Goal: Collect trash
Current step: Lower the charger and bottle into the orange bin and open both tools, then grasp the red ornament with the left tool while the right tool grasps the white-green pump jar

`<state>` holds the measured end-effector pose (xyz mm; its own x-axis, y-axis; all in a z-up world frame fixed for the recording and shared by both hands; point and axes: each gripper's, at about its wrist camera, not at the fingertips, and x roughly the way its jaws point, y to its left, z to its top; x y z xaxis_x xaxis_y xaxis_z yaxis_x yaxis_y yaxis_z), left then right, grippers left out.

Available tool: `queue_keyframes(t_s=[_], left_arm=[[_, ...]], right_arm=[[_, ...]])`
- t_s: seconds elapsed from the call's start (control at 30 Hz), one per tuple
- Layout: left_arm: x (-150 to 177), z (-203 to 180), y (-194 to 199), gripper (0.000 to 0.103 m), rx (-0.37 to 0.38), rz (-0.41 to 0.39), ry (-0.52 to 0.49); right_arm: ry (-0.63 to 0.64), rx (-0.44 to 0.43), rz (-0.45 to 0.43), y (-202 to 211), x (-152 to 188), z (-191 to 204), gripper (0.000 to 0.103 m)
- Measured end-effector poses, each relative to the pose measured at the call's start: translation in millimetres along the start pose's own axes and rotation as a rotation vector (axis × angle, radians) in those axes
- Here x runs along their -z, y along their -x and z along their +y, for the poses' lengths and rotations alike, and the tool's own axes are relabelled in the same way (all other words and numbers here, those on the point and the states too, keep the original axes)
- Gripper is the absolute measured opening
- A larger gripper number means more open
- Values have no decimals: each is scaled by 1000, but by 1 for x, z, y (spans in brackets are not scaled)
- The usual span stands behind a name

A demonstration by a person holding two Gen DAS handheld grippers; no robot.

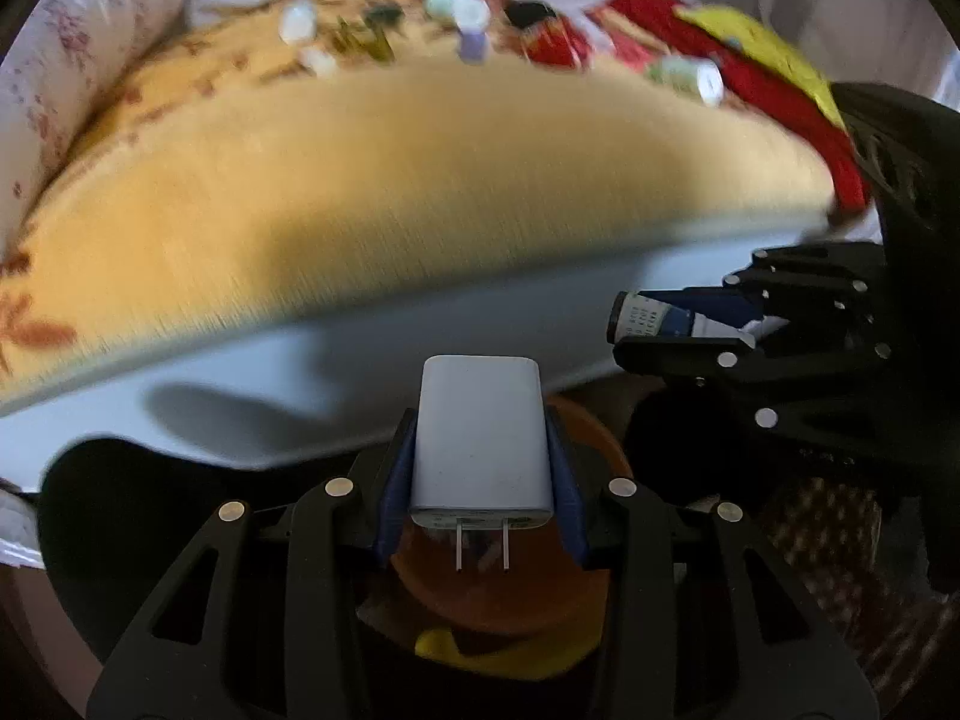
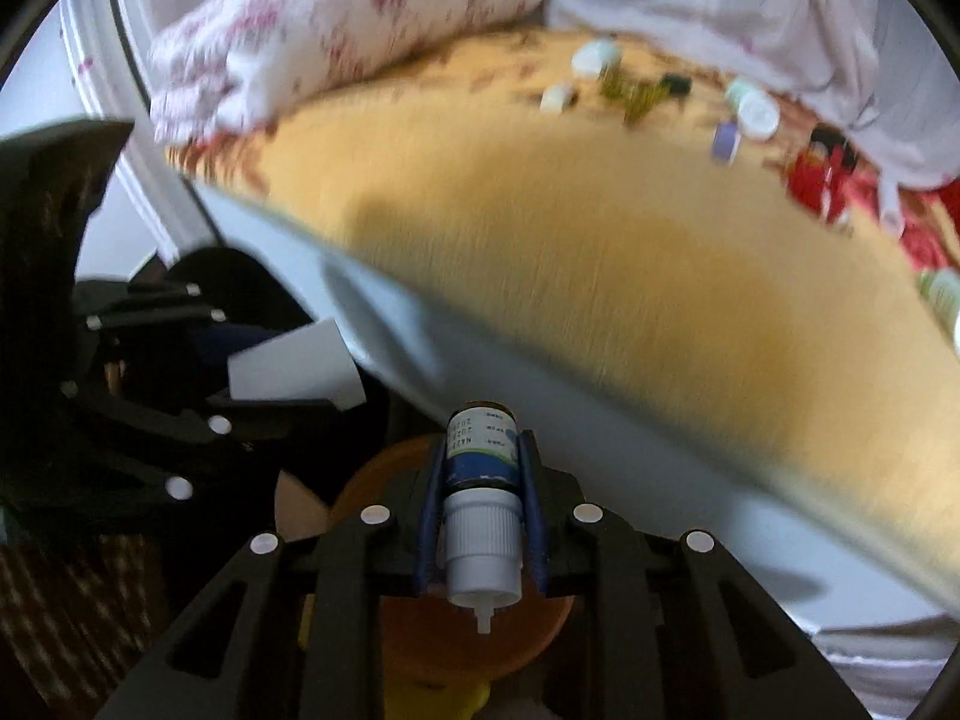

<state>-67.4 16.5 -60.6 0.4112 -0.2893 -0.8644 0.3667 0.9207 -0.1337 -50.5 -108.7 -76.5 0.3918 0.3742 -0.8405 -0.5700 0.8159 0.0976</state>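
My left gripper (image 1: 480, 468) is shut on a white plug charger (image 1: 480, 438), prongs toward the camera. My right gripper (image 2: 483, 480) is shut on a small dropper bottle (image 2: 483, 462) with a blue and white label and a white cap. Both hang beside the bed's edge, over a black-lined bin holding an orange round thing (image 1: 510, 594) and something yellow (image 1: 480, 654). The right gripper with the bottle (image 1: 660, 318) shows in the left wrist view; the left gripper with the charger (image 2: 294, 366) shows in the right wrist view. Several small bottles, caps and wrappers (image 1: 468, 24) lie far off on the yellow bedspread.
The bed has a yellow bedspread (image 1: 390, 180) with a pale blue side (image 1: 300, 372). A floral pillow (image 1: 78, 72) lies at its far left, white bedding behind. A red and yellow cloth (image 1: 750, 60) lies at the right. A brown patterned surface (image 1: 840, 546) is below right.
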Motion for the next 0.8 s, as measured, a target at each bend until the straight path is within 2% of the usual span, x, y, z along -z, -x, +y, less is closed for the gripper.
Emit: queue_keyframes(t_s=[0.2, 0.23, 0.27, 0.3, 0.33, 0.37, 0.4, 0.47, 0.57, 0.7, 0.8], left_arm=[[15, -7, -9, 39, 27, 80, -20], [15, -6, -8, 39, 26, 86, -16], [15, -7, -8, 41, 21, 93, -18], [16, -7, -8, 52, 11, 99, -22], [16, -8, -5, 58, -12, 90, -27], [15, -8, -2, 68, -23, 75, -30], [14, -8, 1, 69, -30, 55, -32], [8, -6, 10, 71, -42, 9, -27], [-3, 1, 21, 75, -55, -47, -6], [-32, 9, 31, 77, -59, -133, 46], [-55, 12, 36, 78, -64, -199, 74]], right_arm=[[14, -52, 93, -12, 24, 7, 24], [17, -46, 94, -12, 26, 8, 36], [17, -37, 91, -11, 26, 7, 61], [10, -20, 75, -7, 27, 6, 70], [4, -21, 60, -4, 26, 5, 76], [0, -23, 49, -1, 26, 2, 76], [-9, -15, 28, 4, 25, -1, 77], [-22, 17, -19, 13, 22, -9, 85], [-46, 57, -97, 32, 11, -25, 86], [-109, 174, -222, 61, -7, -65, 86], [-214, 272, -300, 81, -21, -113, 86]])
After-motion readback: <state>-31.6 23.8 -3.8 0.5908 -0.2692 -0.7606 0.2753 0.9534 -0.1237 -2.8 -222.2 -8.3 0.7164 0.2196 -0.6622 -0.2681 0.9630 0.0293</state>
